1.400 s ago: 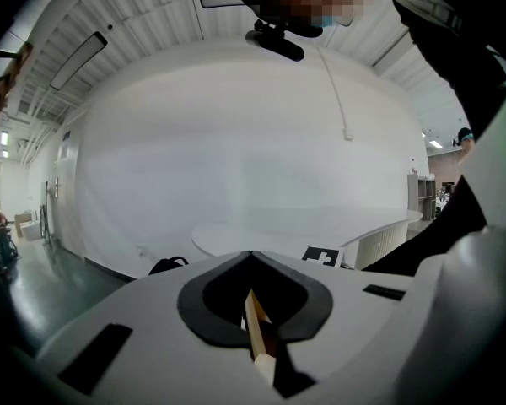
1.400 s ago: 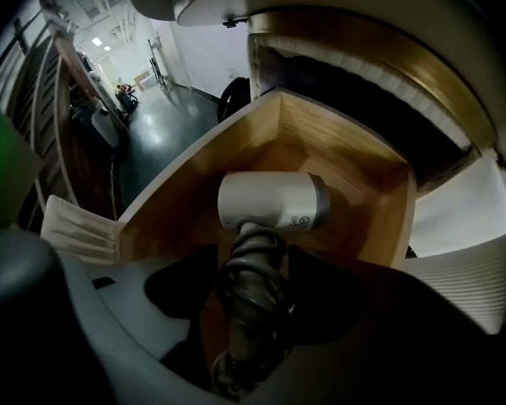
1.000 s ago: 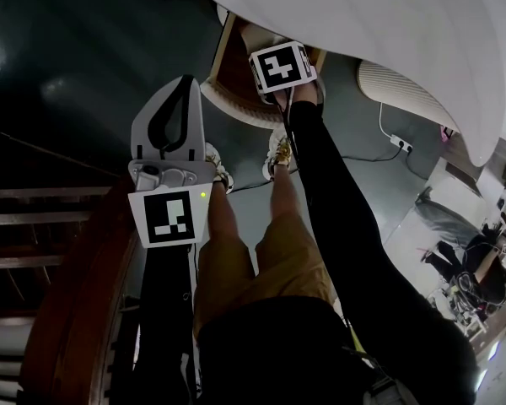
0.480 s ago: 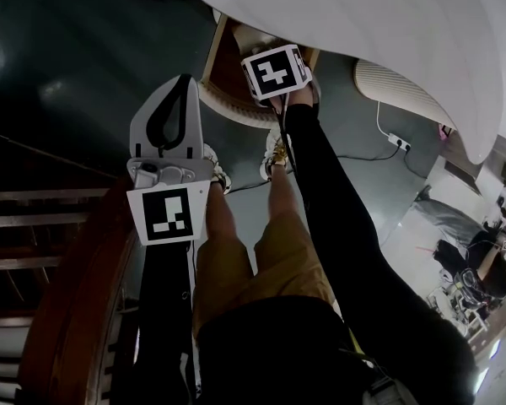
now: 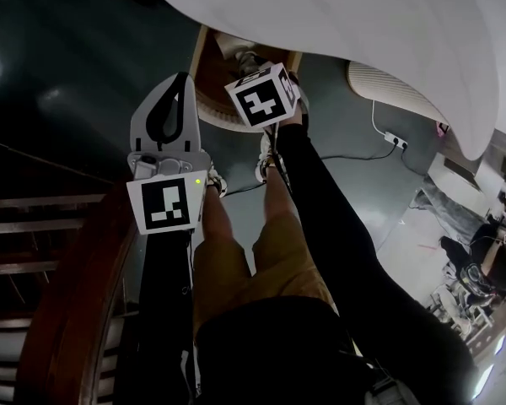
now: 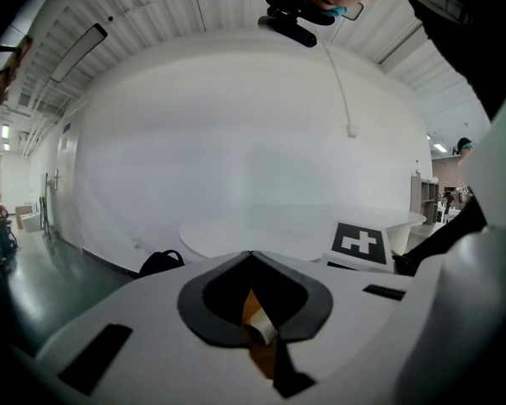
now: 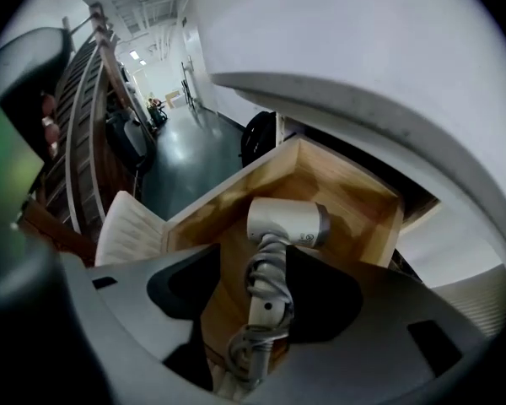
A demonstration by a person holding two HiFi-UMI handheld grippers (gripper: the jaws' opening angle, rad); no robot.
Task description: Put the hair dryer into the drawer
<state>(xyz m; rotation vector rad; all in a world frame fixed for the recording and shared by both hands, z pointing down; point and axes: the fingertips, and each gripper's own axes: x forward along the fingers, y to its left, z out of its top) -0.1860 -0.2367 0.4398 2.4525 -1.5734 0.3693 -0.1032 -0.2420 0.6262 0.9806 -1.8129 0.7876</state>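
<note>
A white hair dryer (image 7: pixel 287 224) with its grey cord wound round the handle lies inside the open wooden drawer (image 7: pixel 358 194). My right gripper (image 7: pixel 255 264) hangs above it and points steeply down. Its jaws stand wide apart on either side of the handle, and the pads do not press on it. In the head view its marker cube (image 5: pixel 261 99) covers the drawer (image 5: pixel 207 70), which juts out from under the white table. My left gripper (image 5: pixel 182 78) hovers to the left of the drawer over the dark floor. Its tips (image 6: pixel 251 254) meet and hold nothing.
A large white tabletop (image 5: pixel 363 15) overhangs the drawer. A white ribbed seat (image 5: pixel 392 91) and a power strip with cable (image 5: pixel 395 140) lie to the right. Dark wooden slats (image 5: pixel 51 226) run along the left. The person's legs and shoes stand just before the drawer.
The right gripper's cube has risen toward the camera, shifted a little left and tilted. The left gripper has kept its place.
</note>
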